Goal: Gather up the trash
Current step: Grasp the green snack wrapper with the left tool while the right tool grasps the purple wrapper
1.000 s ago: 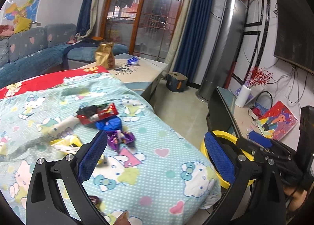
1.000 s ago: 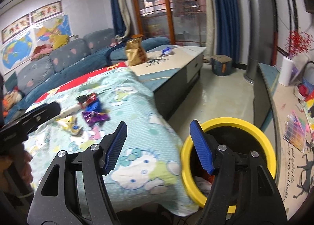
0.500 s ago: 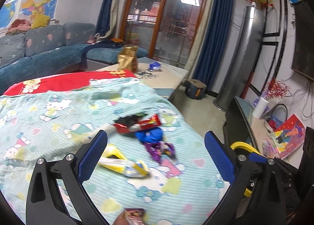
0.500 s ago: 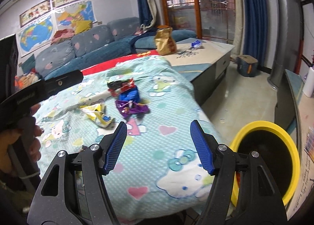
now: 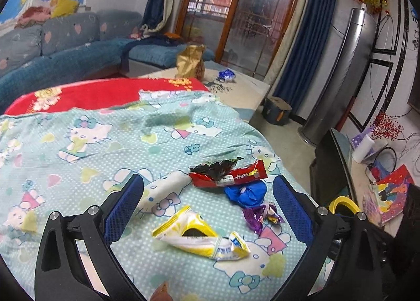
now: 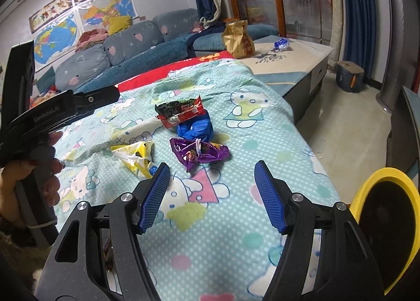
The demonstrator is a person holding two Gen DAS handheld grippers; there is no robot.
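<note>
The yellow-rimmed bin (image 5: 341, 202) shows only as an arc of rim in the left wrist view, the rest hidden behind the left gripper's right finger; in the right wrist view the picture's right edge and the right gripper's arm cut it off. A brown scrap (image 5: 160, 292) at the bottom edge is cropped and unidentifiable. The black wrapper (image 5: 214, 167) covers part of the red wrapper (image 5: 231, 176). Print on the yellow wrapper (image 5: 202, 238) is too small to read. The person's left hand (image 6: 31, 182) is cropped at the frame edge.
</note>
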